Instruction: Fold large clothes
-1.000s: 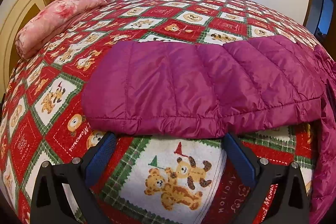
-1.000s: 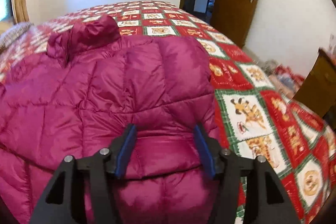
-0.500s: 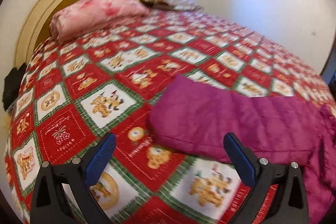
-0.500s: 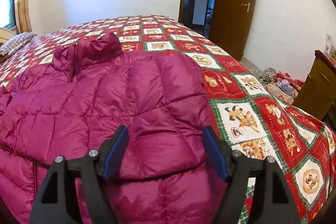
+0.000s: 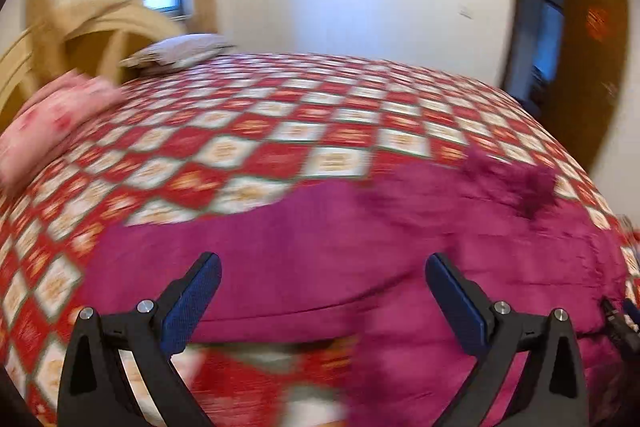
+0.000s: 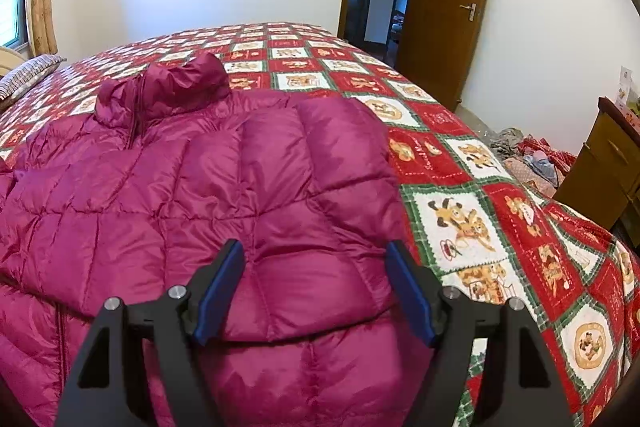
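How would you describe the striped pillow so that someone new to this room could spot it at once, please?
Start at the big bed with the red teddy-bear quilt and look to its head end, by the curtained window. The striped pillow lies there, beyond the magenta puffer jacket. It is greyish with fine stripes, unlike the pink floral bedding nearby.

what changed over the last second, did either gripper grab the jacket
No grab. The left gripper swung: its blurred view went from the sleeve to the headboard side, then right across the magenta jacket. The right gripper drew back slightly above the folded sleeve. Both jaws stayed open and empty; the jacket stayed on the quilt.
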A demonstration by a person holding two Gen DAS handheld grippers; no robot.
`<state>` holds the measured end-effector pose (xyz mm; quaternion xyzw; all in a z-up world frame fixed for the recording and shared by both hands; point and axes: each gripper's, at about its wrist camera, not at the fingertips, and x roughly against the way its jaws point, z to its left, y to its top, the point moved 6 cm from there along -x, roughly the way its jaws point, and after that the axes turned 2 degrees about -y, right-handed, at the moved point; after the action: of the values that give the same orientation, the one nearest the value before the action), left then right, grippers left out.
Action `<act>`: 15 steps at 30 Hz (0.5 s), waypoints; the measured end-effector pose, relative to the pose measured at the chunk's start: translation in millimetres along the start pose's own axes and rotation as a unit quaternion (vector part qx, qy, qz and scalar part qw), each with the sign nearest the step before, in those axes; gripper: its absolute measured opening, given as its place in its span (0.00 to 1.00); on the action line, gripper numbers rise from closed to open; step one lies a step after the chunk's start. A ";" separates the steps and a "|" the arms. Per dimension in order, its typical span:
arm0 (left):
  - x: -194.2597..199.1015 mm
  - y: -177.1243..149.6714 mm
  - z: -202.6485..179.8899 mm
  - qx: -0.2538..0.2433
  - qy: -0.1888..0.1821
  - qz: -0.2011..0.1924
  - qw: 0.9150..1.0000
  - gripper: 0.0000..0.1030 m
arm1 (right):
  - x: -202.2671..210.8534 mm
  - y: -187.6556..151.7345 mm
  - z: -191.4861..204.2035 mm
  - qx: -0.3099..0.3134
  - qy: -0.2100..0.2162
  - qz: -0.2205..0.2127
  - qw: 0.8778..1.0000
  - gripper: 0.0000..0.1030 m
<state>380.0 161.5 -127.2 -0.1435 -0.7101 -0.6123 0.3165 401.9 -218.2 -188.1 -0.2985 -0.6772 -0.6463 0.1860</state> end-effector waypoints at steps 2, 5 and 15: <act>-14.9 0.5 -45.0 -0.028 -0.007 0.007 1.000 0.99 | 1.0 0.0 -1.6 -0.005 0.000 -0.004 1.000 0.73; -36.5 -10.8 -82.1 -0.049 0.012 0.034 0.998 0.99 | 2.2 0.2 -4.8 -0.013 0.003 -0.008 1.000 0.73; -90.3 -60.8 -83.8 -0.031 0.039 0.096 0.994 0.99 | -2.3 0.5 -9.8 -0.035 0.038 0.008 0.999 0.74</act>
<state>435.5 84.9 -226.9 -0.1972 -0.6607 -0.6059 0.3968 402.6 -228.2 -188.3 -0.2854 -0.6445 -0.6788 0.2056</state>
